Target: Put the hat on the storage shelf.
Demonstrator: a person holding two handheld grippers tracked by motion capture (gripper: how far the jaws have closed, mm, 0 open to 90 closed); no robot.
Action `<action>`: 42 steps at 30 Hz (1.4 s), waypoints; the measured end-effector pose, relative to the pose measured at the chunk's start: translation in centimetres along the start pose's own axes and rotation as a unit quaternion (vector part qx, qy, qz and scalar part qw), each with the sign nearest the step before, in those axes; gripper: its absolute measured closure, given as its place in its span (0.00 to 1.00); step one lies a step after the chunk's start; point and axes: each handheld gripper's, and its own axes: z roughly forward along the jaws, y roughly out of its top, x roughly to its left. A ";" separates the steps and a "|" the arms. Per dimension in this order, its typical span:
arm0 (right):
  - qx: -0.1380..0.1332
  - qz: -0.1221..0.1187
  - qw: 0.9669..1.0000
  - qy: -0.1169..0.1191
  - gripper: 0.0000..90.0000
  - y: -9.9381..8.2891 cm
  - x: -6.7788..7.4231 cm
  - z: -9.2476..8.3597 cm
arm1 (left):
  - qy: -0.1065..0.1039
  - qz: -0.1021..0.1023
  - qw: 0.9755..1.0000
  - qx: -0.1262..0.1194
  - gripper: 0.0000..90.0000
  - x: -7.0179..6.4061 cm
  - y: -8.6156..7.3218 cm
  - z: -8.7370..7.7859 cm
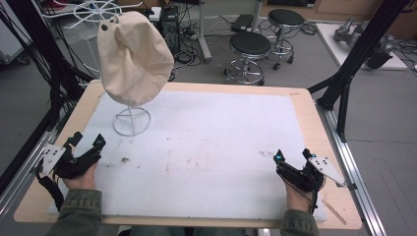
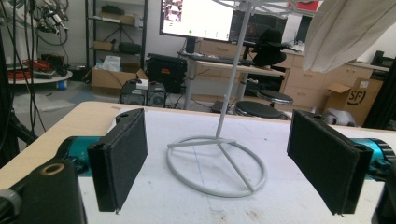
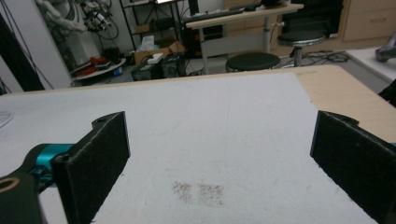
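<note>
**Two Open Grippers Wait Near a Hat on a Stand**

A cream hat (image 1: 134, 59) sits on top of a thin white wire stand (image 1: 132, 120). The stand is on the far left part of the white mat (image 1: 206, 147), which covers a wooden table (image 1: 314, 118). The hat hangs high above the mat and leans a little to one side. It has a small dark button near its top.

The left gripper (image 1: 87, 141) is at the near left corner of the mat, held in a hand (image 1: 81, 172). Its two black jaws are spread wide apart and hold nothing. In the left gripper view, the round foot of the stand (image 2: 217, 163) lies on the mat between the two jaws but farther off, and an edge of the hat (image 2: 345, 32) shows at the top right.

The right gripper (image 1: 292, 155) is at the near right side of the mat, well apart from the hat. Its jaws are wide apart too, with nothing in them. In the right gripper view, a small brown stain (image 3: 198, 192) marks the mat between the jaws.
</note>
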 end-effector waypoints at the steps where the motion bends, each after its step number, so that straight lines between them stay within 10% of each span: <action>1: -0.009 -0.004 1.000 -0.005 0.04 0.0 -0.1 -0.1 | 0.000 0.000 1.000 0.000 0.23 0.0 0.0 0.0; 42: -0.017 -0.015 1.000 -0.005 0.05 -0.8 -0.2 -0.4 | -0.007 0.002 1.000 0.012 0.23 -0.3 -0.2 0.3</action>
